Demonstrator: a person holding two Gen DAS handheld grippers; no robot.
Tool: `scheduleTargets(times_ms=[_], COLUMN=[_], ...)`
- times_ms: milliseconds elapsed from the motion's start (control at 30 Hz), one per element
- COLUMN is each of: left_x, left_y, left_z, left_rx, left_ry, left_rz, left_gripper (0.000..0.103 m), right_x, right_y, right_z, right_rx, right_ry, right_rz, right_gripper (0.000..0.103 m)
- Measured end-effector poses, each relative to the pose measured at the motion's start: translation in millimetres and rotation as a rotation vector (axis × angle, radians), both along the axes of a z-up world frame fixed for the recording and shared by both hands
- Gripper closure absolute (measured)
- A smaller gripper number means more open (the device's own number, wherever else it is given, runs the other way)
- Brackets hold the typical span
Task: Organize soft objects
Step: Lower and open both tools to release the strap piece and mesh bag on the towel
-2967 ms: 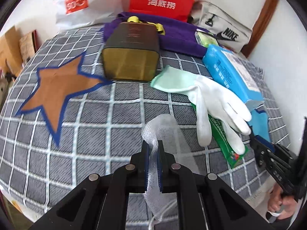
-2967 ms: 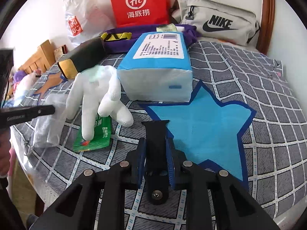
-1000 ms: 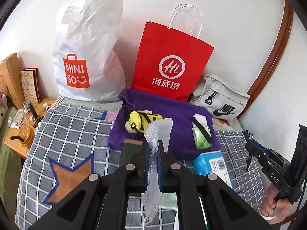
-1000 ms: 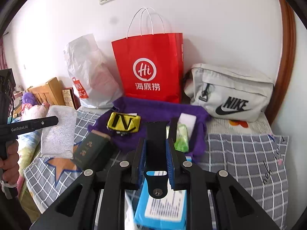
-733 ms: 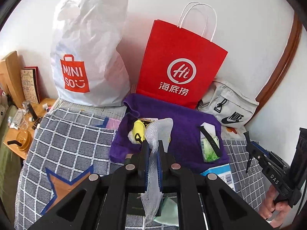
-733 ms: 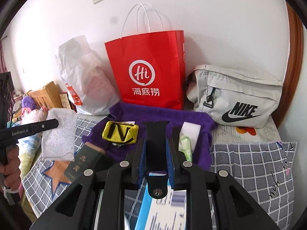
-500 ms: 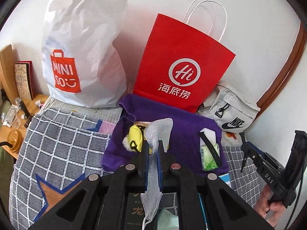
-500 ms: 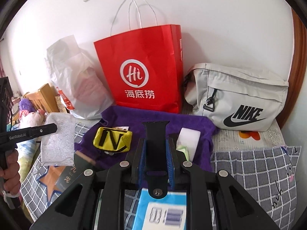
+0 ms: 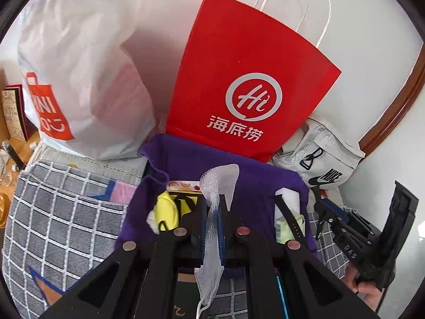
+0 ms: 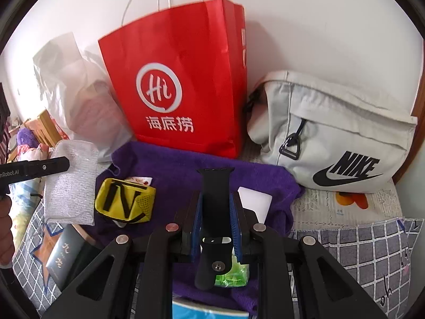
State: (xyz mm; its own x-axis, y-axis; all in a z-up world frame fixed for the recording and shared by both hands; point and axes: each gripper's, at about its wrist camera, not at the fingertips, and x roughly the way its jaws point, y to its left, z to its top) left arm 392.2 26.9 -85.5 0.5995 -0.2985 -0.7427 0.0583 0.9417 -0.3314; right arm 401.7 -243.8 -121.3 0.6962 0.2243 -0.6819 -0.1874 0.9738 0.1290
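My left gripper [image 9: 213, 207] is shut on a white mesh pouch [image 9: 217, 183] that hangs limp between its pads above the purple towel [image 9: 249, 183]. The same pouch [image 10: 71, 183] shows at the left of the right wrist view, under the left gripper [image 10: 59, 165]. A black watch strap [image 10: 215, 183] stands upright in my right gripper [image 10: 215, 202], whose pads are shut on it. On the towel [image 10: 180, 170] lie a yellow pouch [image 10: 124, 204], a white card [image 10: 256, 203] and a green packet [image 10: 235, 271]. Another black strap [image 9: 288, 216] lies across the green packet [image 9: 283, 226].
A red paper bag [image 10: 175, 79], a white plastic bag [image 9: 79, 79] and a grey Nike bag [image 10: 337, 138] stand against the wall behind the towel. A dark green box [image 10: 66, 255] and a blue tissue pack [image 10: 207, 312] lie nearer on the checked blanket [image 10: 358, 250].
Both grippers have moved forward and a little down toward the purple towel, so the bags loom larger. Each keeps its grip: pouch in the left, strap in the right.
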Motion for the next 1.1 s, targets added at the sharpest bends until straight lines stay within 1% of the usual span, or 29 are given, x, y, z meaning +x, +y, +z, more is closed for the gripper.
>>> scheduleTargets(times_ms=[100,367,467,567,633,833,1000,1033,1100], left_x=[9,29,36,39,41,47,50,50,52], left_y=[-6,-8,-10,-11,-10,-6,-7,-7,-9], left_z=[-6,-35,-44,-48,-52,-63,-68,-70,-74], left_rx=[-0.003,-0.063,-0.058,-0.052,-0.043,-0.055,-0.064,-0.067,-0.067], left_ry=[0.009,0.061,0.088,0.089,0.098,0.126,0.132,0.137,0.152], left_rz=[-0.018,-0.04,-0.046,-0.056,-0.052,-0.045,-0.041,-0.042,-0.044], left_gripper=[0.095,0.095,0.095,0.095,0.095,0.095,0.095,0.095,0.093], right_x=[8,24,28,31,32,32,32,32,29], right_y=[-3,-8,-6,-3,-3,-5,-2,-2,-2], right_z=[-7,-31,-40,-47,-50,-53,-52,-50,-46], right_rx=[-0.028,-0.012,-0.005,-0.012,-0.008,-0.013,-0.029,-0.03,-0.029], right_ry=[0.023,0.112,0.135,0.152,0.155,0.162,0.149,0.145,0.133], right_rz=[-0.004,0.005,0.013,0.011,0.009,0.002,0.009,0.011,0.011], right_gripper=[0.082,0.082,0.082,0.082,0.082,0.082,0.082,0.08,0.073])
